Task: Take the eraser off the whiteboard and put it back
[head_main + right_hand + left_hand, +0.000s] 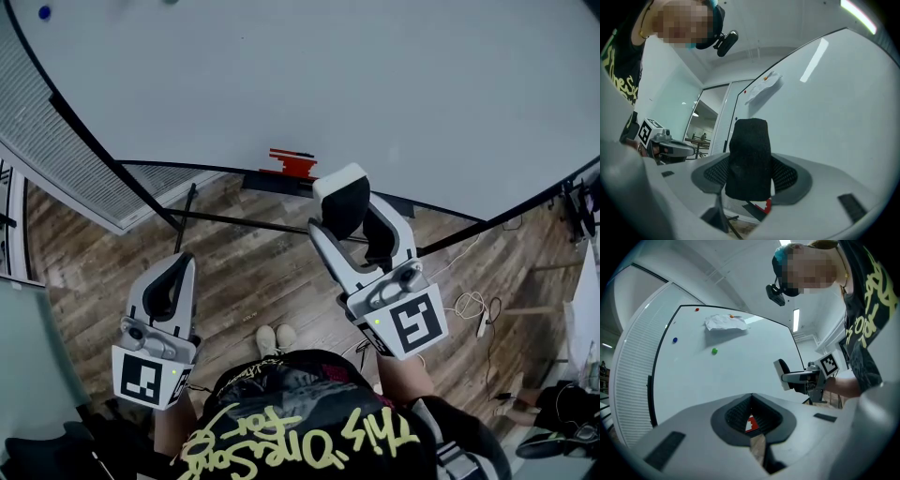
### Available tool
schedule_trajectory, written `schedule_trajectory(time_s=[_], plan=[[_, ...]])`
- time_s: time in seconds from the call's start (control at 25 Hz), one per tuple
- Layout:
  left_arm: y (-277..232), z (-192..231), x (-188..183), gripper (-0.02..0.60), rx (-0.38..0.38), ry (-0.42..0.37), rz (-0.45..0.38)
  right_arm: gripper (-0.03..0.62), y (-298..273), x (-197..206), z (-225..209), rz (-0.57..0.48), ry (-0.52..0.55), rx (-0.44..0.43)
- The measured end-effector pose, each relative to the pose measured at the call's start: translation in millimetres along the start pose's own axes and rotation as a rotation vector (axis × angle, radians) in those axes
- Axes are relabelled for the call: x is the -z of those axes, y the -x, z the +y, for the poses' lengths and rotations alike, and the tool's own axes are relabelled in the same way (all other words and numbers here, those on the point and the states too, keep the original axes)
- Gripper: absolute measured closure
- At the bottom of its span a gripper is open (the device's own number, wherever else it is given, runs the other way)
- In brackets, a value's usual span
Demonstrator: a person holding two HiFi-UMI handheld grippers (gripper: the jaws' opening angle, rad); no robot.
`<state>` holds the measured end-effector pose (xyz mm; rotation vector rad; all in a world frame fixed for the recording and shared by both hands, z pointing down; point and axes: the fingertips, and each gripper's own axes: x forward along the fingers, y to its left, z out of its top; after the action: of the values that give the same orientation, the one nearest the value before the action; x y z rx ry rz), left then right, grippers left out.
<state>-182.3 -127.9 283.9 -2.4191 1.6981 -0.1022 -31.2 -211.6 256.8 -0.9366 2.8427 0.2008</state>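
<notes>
While the eraser [342,192] is held clear of the whiteboard [309,75], the head view is recorded first. Right gripper [359,228]: jaws clamped on the eraser, which is carried in front of the whiteboard's lower edge and is not touching its surface. Left gripper [174,281]: jaws pressed together with nothing between them, held low and well apart from the whiteboard. A red item [292,161] is noted on the ledge at the whiteboard's lower edge; what it is cannot be made out.

Left gripper view: jaws confirmed closed and empty. Only a sliver of red and of floor is seen through the gap. A sheet of paper [725,323] and small coloured magnets [714,351] are fixed high on the whiteboard. The right gripper with the eraser is seen off to the side, near the whiteboard's lower corner.

Right gripper view: the eraser's black felt face is turned toward the camera. It is gripped at its lower part and stands upright between the jaws. The whiteboard fills the background beyond it.

Judgement: removal is taken as done, and the return is in hand. The eraser should be brought square to a bare part of the whiteboard, below the paper, and pressed flat before the jaws are opened. The grip should be released only once the eraser is judged to hold, since a tilted contact could let it slide or drop. The left gripper is best kept away.
</notes>
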Motion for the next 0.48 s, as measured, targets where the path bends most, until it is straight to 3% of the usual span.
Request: schedule_trajectory(time_s=[0.48], plan=[[-12, -9, -4, 0.575, 0.003, -0.006, -0.008, 0.339, 9, 12, -11, 0.038, 0.011, 0.003]])
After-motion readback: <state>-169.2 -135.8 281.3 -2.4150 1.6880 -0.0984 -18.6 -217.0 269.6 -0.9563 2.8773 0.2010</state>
